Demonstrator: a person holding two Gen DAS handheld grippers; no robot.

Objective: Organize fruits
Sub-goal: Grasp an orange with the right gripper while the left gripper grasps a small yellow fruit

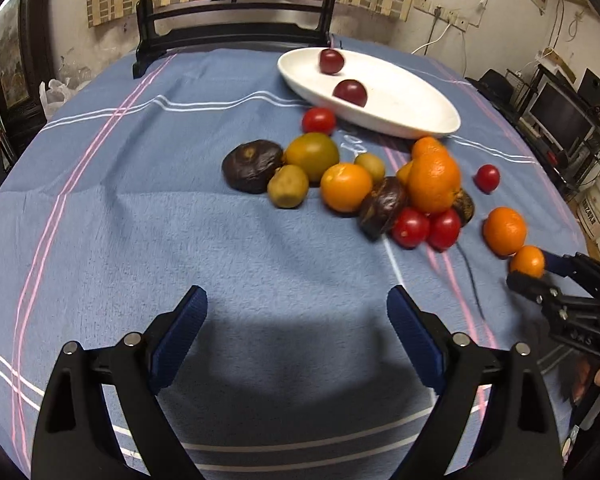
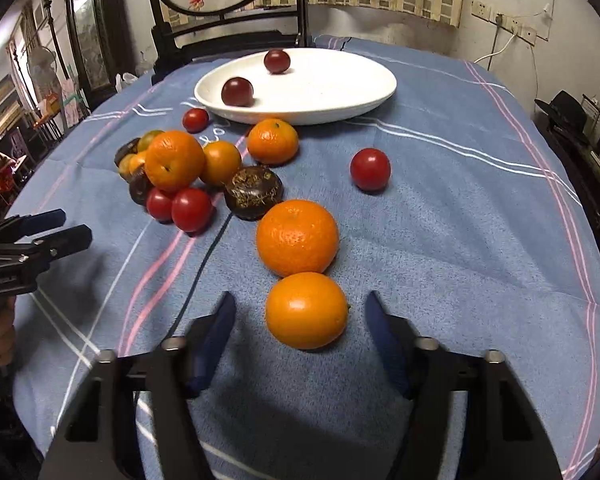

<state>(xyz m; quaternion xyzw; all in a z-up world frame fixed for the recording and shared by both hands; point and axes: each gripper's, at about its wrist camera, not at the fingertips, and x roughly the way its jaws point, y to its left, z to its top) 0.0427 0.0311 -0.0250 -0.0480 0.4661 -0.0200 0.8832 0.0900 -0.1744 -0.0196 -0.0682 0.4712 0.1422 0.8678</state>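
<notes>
1. Two blue-padded jaws of the right gripper (image 2: 298,320) are standing apart, flanking the small round orange (image 2: 307,310) without touching it
2. Left gripper (image 1: 296,308) is hanging open over bare blue cloth (image 1: 140,220), farther off

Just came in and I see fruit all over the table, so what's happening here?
A person is sorting fruit with two handheld grippers. Two dark red fruits already sit in the white dish; the rest lie on the blue cloth. The right gripper straddles a small orange, pads not yet touching. The left gripper is open and empty.
</notes>
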